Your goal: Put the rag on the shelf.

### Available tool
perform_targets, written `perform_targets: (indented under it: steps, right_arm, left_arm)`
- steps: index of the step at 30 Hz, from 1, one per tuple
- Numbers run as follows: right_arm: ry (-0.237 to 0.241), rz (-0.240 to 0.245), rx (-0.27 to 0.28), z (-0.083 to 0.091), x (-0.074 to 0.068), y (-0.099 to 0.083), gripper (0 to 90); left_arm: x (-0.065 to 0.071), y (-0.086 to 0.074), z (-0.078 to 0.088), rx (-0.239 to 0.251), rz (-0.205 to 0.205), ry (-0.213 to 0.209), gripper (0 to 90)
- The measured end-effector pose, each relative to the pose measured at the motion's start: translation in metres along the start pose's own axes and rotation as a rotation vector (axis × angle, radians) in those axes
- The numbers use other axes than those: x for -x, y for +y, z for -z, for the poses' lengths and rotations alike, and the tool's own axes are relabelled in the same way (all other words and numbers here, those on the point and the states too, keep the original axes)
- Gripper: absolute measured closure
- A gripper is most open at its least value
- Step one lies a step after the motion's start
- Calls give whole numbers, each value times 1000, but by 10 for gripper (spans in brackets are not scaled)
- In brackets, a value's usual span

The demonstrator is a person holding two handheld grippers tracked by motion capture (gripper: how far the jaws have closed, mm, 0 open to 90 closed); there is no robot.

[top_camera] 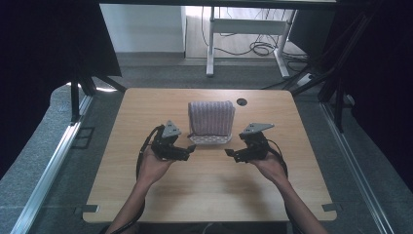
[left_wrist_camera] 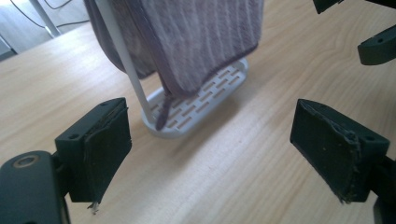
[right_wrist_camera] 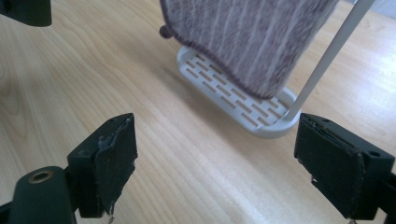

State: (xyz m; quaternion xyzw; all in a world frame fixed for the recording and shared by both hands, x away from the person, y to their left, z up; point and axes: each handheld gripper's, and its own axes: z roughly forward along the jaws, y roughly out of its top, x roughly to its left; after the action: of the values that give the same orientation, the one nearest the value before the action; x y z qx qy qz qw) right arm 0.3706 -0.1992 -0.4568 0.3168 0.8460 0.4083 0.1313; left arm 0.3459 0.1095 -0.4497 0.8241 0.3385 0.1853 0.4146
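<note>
A purple-grey striped towel [top_camera: 211, 117] hangs over a white rack, whose slotted base [top_camera: 210, 140] rests on the wooden table [top_camera: 204, 190]. In the left gripper view the towel [left_wrist_camera: 201, 37] drapes beside a white upright rod [left_wrist_camera: 125, 60] above the slotted base [left_wrist_camera: 196, 105]. My left gripper [top_camera: 191, 149] stands open just left of the base, nothing between its jaws. My right gripper [top_camera: 229, 154] stands open just right of the base, also empty. In the right gripper view the towel [right_wrist_camera: 252, 37] hangs over the base [right_wrist_camera: 233, 95] ahead of the jaws.
A round cable hole [top_camera: 241, 101] sits at the table's back right. Beyond the table stands a white desk frame [top_camera: 243, 29] with cables on the floor. Black stands flank both sides. The other gripper's jaws [left_wrist_camera: 378, 46] show at the upper right of the left gripper view.
</note>
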Motion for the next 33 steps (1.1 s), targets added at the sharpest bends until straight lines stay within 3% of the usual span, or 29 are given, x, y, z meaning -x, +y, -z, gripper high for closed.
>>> perform_targets:
  steps: [13, 22, 32, 33]
  right_arm:
    - [15, 10, -47, -13, -15, -28, 122]
    - [26, 14, -86, -26, -24, -48, 47]
    - [23, 28, -128, -42, -31, -67, 0]
    - [23, 28, -128, -42, -31, -67, 0]
  left_arm:
    - [22, -32, -11, -51, -38, -6, 121]
    - [34, -64, -24, -103, -25, -21, 120]
    - [39, -86, -39, -175, -22, -16, 109]
    - [37, -86, -39, -180, -2, -21, 109]
